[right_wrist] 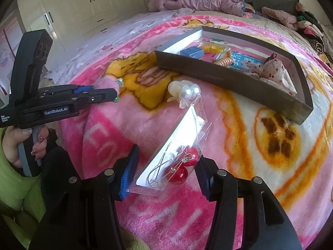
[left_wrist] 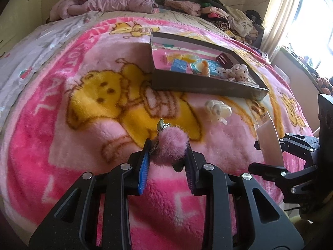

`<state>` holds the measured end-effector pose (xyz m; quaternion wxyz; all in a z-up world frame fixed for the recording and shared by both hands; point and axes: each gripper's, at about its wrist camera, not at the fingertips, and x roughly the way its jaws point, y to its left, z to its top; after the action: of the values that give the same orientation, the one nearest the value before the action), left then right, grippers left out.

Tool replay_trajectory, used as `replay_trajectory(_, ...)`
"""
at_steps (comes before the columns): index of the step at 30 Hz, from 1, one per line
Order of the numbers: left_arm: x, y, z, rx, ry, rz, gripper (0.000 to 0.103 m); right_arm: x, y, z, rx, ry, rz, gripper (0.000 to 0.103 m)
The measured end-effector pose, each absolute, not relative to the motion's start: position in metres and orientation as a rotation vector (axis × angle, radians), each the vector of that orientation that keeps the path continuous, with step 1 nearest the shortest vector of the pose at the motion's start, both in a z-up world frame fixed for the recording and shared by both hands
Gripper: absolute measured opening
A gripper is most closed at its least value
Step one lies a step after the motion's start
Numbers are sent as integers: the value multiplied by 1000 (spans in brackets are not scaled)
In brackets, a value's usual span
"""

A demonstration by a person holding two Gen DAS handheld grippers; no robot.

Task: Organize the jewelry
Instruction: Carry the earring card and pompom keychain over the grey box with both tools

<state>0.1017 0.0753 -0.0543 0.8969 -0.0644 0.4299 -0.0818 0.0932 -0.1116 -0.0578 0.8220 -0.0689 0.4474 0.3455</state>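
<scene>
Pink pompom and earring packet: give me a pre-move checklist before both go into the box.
1. Left gripper clamps the pink pompom: ok.
2. Right gripper around the earring packet: ok; firm hold: cannot tell.
3. Box open on top: ok.
4. Free room in the box's left end: ok.
5. Pearl hair clip lies between packet and box; clearance: cannot tell.
6. Pompom's metal clasp free of the blanket: cannot tell.

left gripper (left_wrist: 167,156) fingers (left_wrist: 144,164) clamp pink pompom clip (left_wrist: 171,145) | tray (left_wrist: 208,83) beyond
</scene>
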Motion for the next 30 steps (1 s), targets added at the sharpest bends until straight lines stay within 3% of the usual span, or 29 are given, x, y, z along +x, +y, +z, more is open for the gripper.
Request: replay_trajectory(30, 138, 41, -13, -76, 821, -243, 22, 137, -179, -18, -45, 859, 572, 49)
